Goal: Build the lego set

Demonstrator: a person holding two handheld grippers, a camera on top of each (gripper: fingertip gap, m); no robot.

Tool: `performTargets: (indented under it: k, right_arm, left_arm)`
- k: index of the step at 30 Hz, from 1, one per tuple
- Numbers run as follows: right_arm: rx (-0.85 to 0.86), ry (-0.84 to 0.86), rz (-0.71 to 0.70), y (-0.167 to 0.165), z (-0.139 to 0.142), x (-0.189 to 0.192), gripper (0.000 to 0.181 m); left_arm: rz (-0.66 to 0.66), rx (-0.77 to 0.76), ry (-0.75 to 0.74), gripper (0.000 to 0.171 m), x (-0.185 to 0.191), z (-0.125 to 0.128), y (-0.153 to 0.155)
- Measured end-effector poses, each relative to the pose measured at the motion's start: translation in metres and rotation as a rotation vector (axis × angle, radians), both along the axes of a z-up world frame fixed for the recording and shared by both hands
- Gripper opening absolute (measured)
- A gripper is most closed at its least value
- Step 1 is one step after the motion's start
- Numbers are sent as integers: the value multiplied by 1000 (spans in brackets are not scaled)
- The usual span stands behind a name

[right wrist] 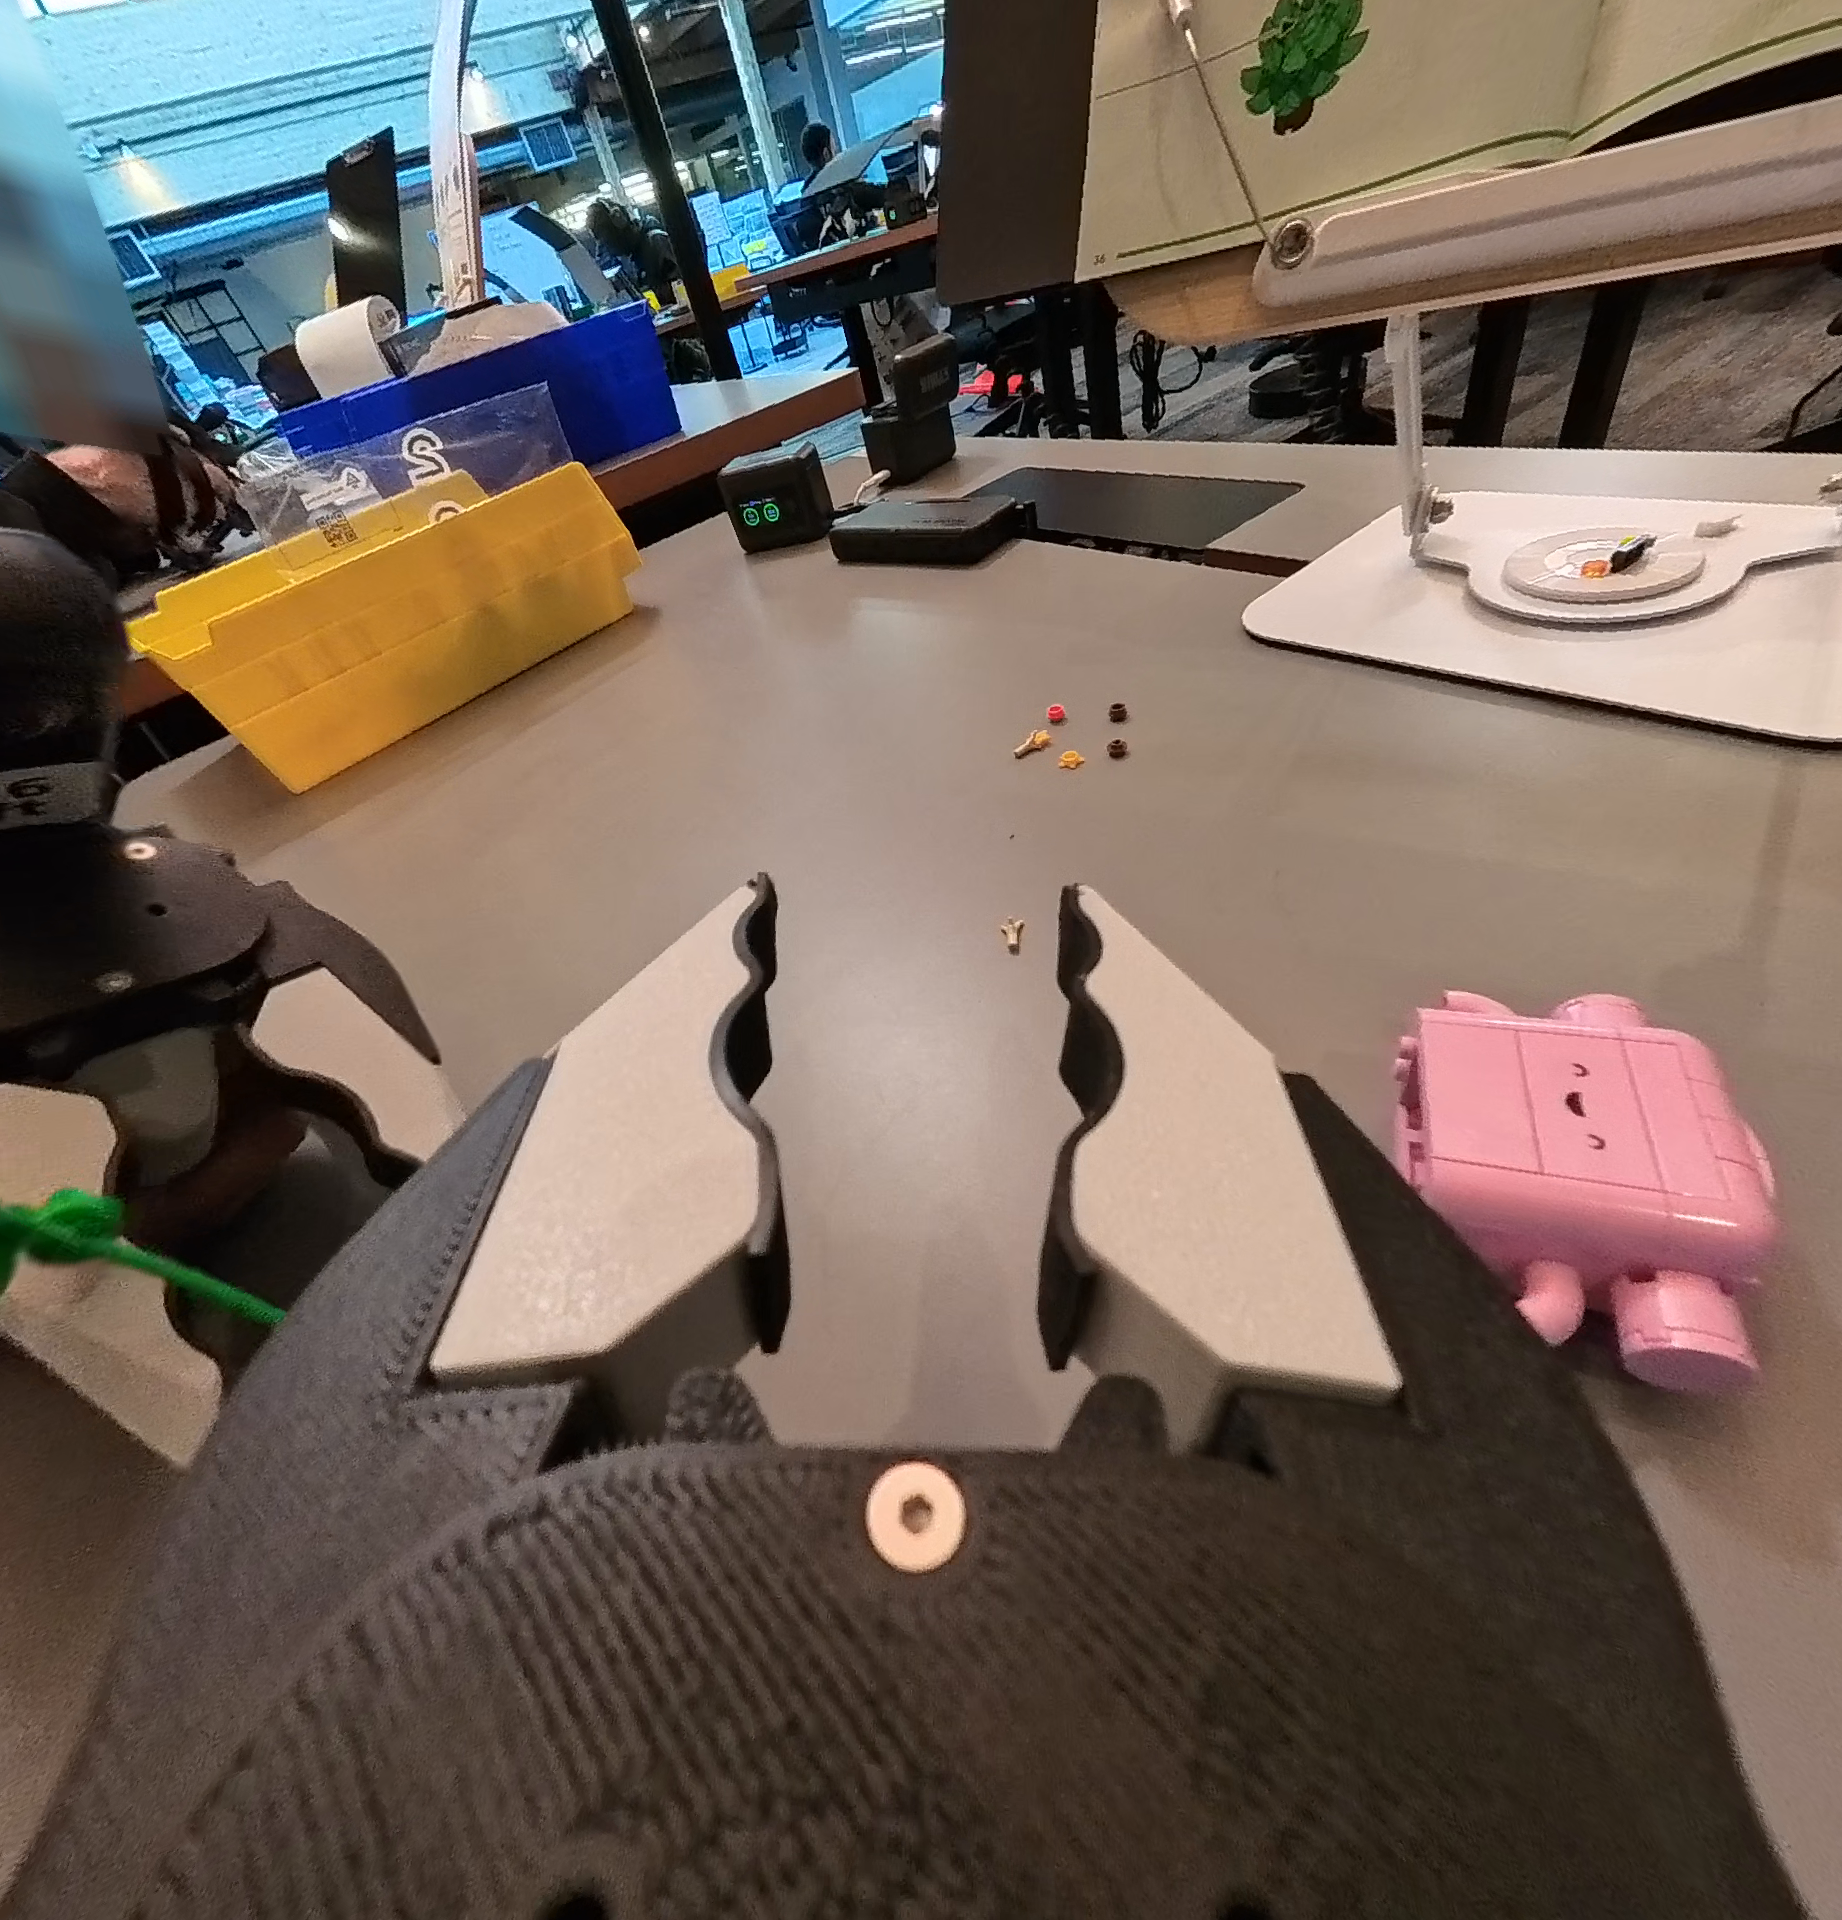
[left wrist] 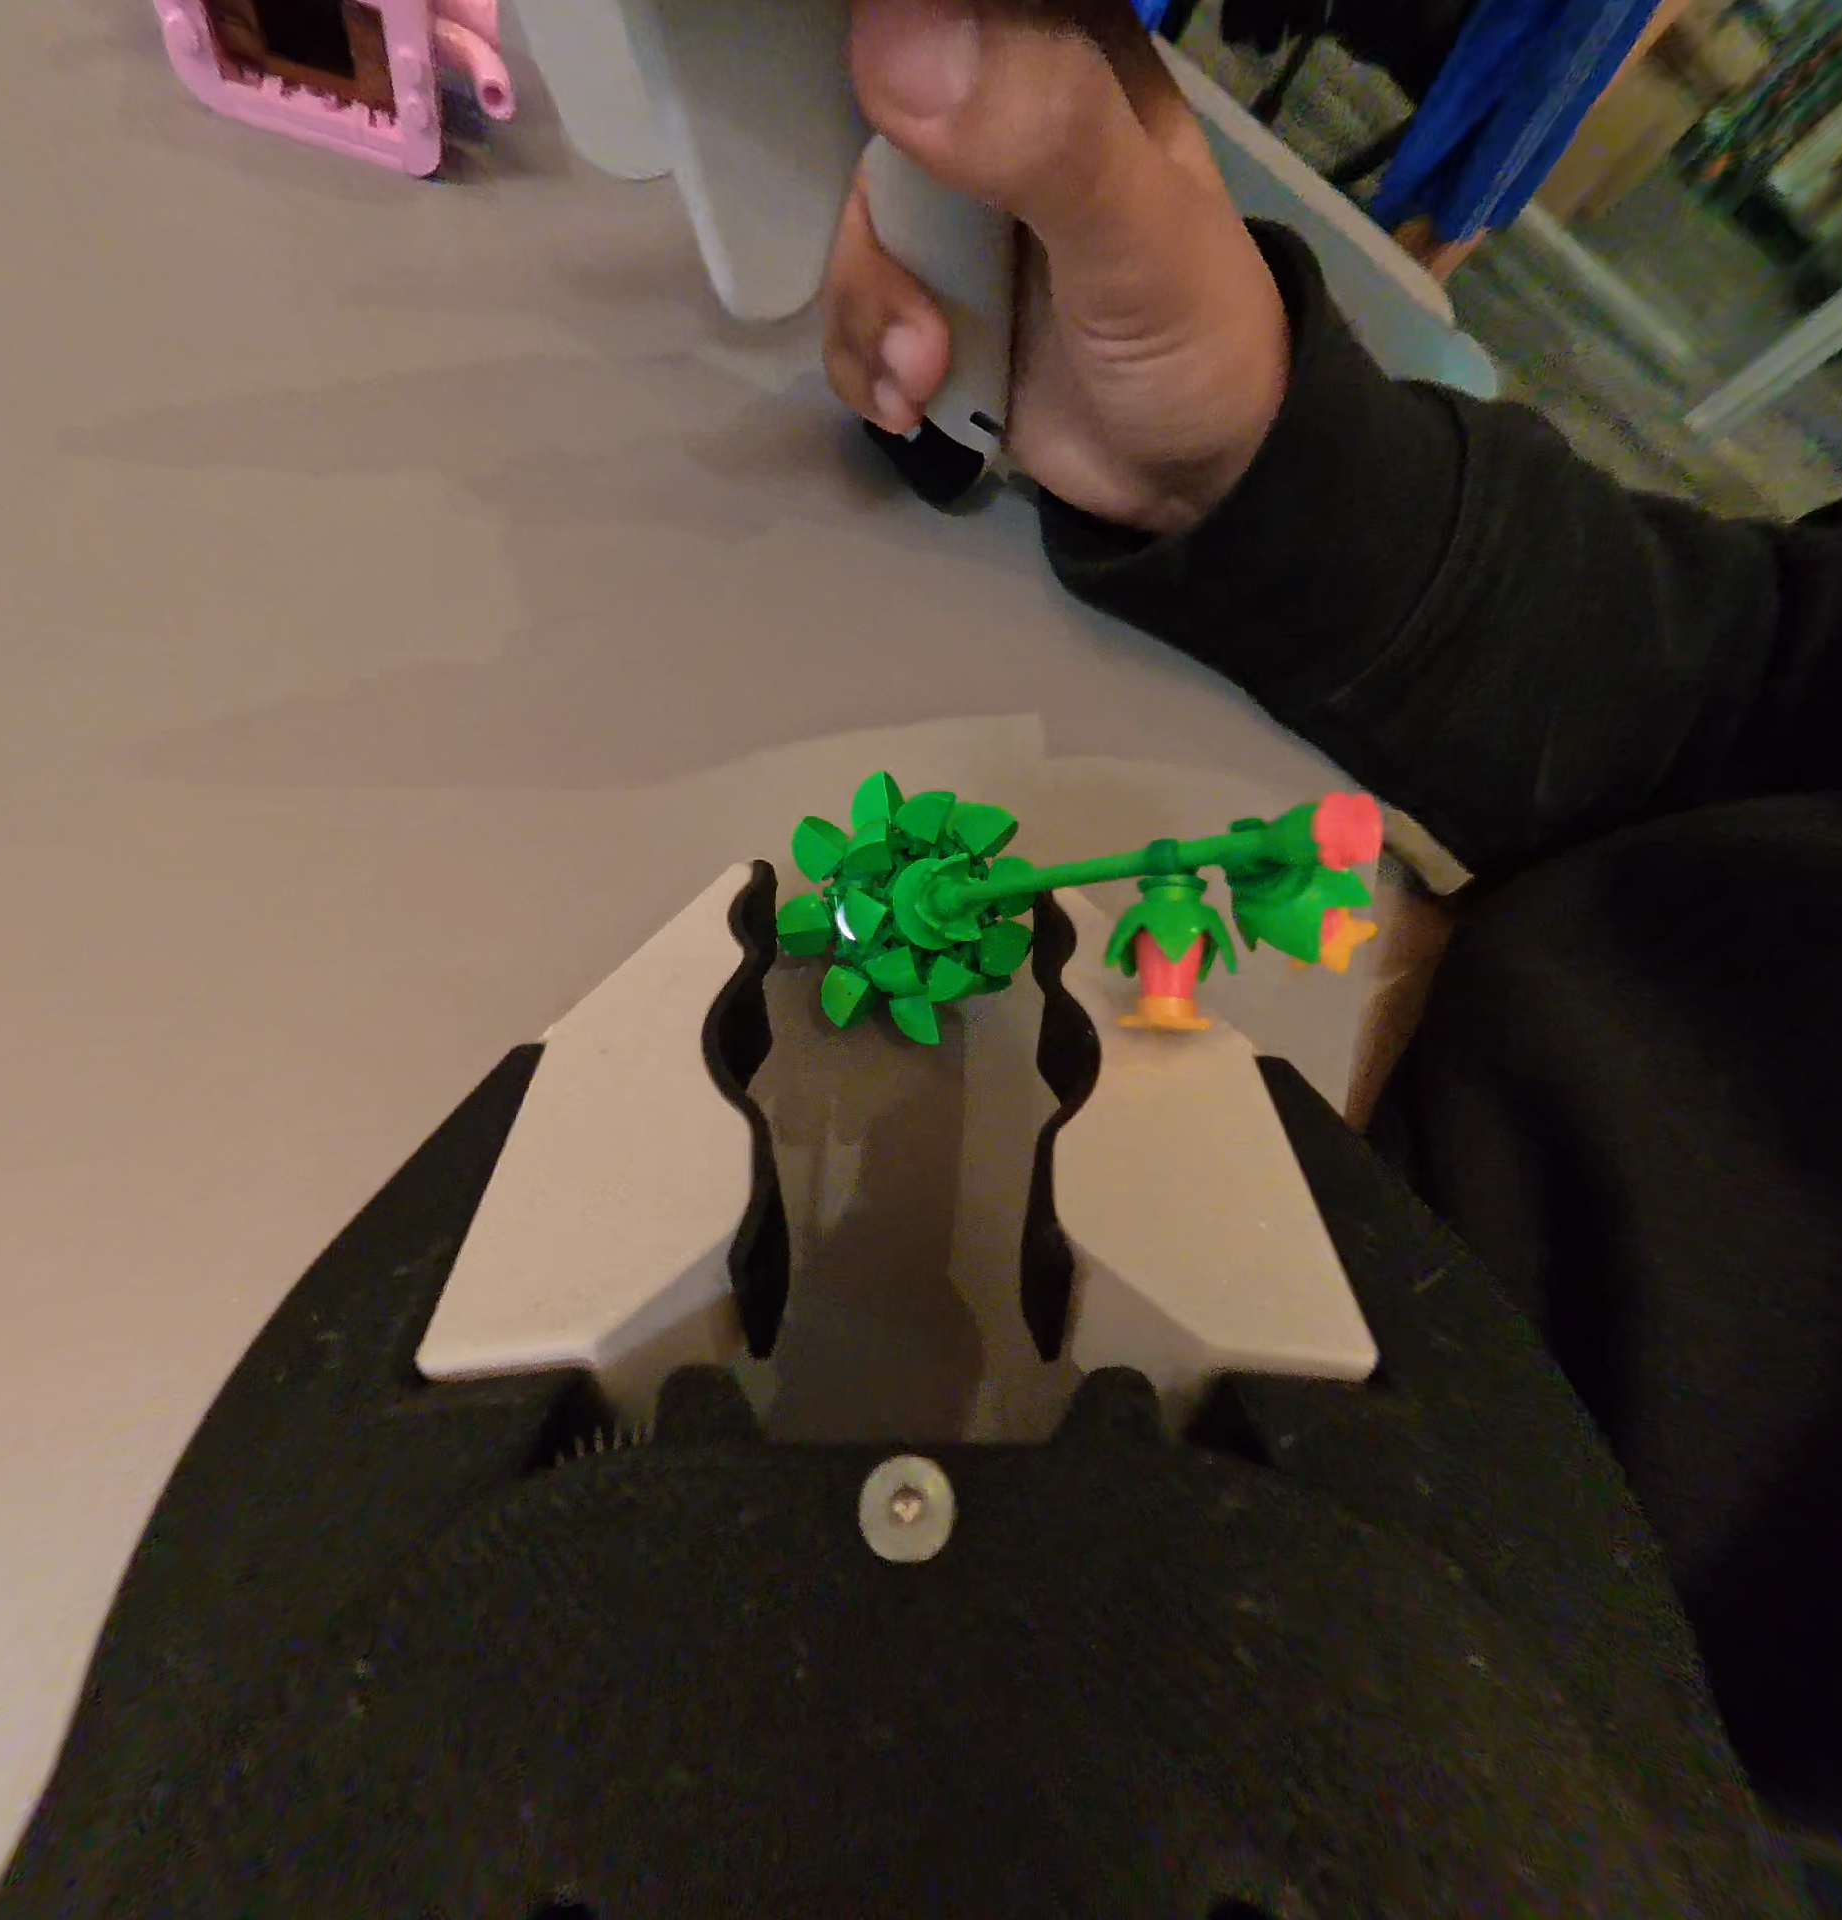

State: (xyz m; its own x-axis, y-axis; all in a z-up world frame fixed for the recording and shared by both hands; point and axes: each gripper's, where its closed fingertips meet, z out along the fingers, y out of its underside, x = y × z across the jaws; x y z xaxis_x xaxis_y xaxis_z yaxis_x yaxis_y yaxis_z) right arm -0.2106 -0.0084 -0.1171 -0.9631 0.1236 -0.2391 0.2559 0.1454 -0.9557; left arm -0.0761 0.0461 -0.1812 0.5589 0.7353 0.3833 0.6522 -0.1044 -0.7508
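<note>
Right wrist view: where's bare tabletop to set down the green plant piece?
Free: the grey table between the yellow bin and the loose small pieces, and the strip just ahead of the right gripper, apart from one tiny tan piece. Crowded: right side, by the pink block figure and white stand base.

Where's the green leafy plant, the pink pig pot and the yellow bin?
Green leafy plant (left wrist: 901, 906), left wrist view, on its leaf cluster.
Pink pig pot (right wrist: 1577, 1138), right wrist view, on its face panel.
Yellow bin (right wrist: 397, 634), right wrist view, on its front wall.
</note>
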Motion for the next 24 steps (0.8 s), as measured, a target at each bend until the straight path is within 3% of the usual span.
performTargets:
  k: [12, 24]
  right_arm:
    - [3, 1, 5, 0, 0, 1, 54]
    - [2, -2, 3, 0, 0, 0, 53]
  left_arm:
    - [125, 90, 15, 50, -8, 9, -20]
    - [134, -18, -4, 54, 6, 2, -37]
